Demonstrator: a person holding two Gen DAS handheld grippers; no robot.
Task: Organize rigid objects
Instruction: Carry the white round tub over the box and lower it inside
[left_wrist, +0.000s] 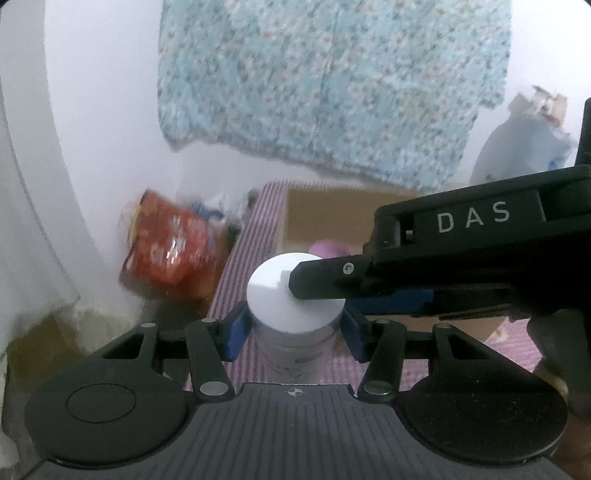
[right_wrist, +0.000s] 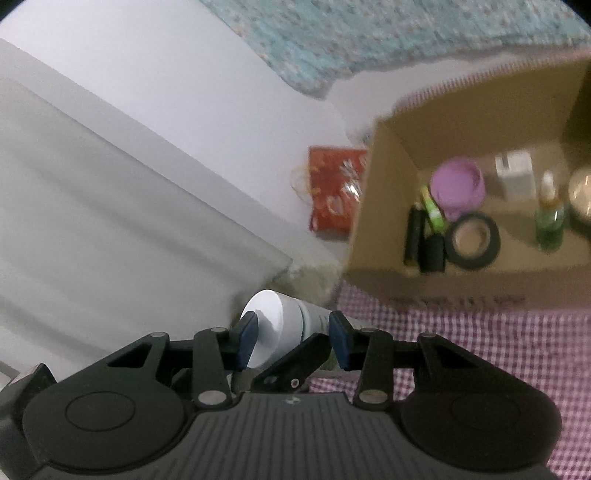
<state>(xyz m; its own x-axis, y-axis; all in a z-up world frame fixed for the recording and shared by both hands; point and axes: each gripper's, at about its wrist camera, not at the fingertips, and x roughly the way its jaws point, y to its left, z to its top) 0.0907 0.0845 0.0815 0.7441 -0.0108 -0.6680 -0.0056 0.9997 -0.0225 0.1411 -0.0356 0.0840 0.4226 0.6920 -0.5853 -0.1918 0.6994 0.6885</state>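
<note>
A white-capped bottle (left_wrist: 291, 295) stands upright between the blue pads of my left gripper (left_wrist: 293, 334), which is shut on its pale body just below the cap. My right gripper (left_wrist: 321, 291) reaches in from the right, one black finger lying across the top of the cap. In the right wrist view the same bottle (right_wrist: 280, 321) lies between that gripper's (right_wrist: 293, 334) blue pads, which press on its cap end. A black finger of the left gripper (right_wrist: 291, 363) crosses underneath. The bottle's lower part is hidden in both views.
An open cardboard box (right_wrist: 443, 284) sits on a purple checked cloth (right_wrist: 480, 350). It holds a purple tub (right_wrist: 458, 184), a black tape roll (right_wrist: 472, 240), a green bottle (right_wrist: 550, 221), a small white box and dark tubes. A red snack bag (left_wrist: 170, 247) lies left of the box.
</note>
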